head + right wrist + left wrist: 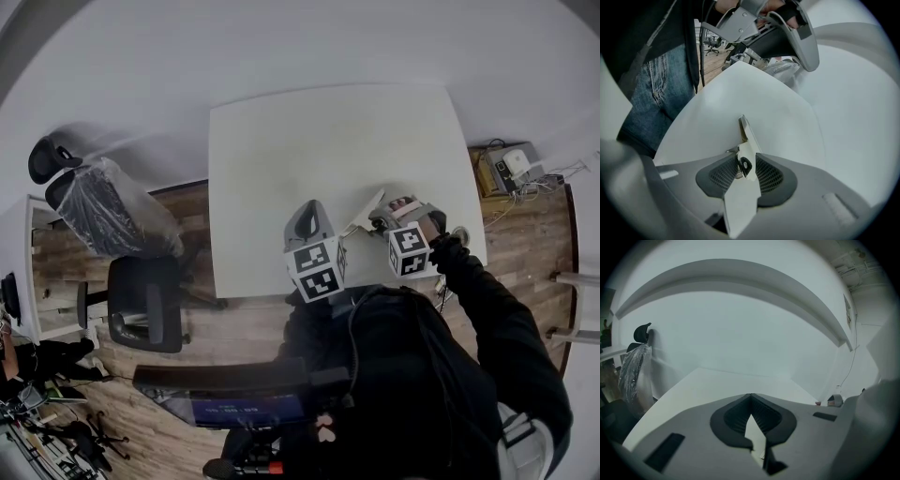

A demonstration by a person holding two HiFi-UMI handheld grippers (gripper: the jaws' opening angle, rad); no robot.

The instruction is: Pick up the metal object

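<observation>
Fingers point(723, 176) of the right gripper point(743, 160) press both faces of the metal object point(740, 201), over the white table point(740, 93). Left gripper's point(750, 397) 2 jaws meet, empty. Grasp looks made; next comes a steady lift.

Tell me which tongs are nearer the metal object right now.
Right. The metal object stands between the jaws of the right tongs, pads at its sides. The left tongs are shut on nothing, off to the object's left, above the table's near edge.
</observation>
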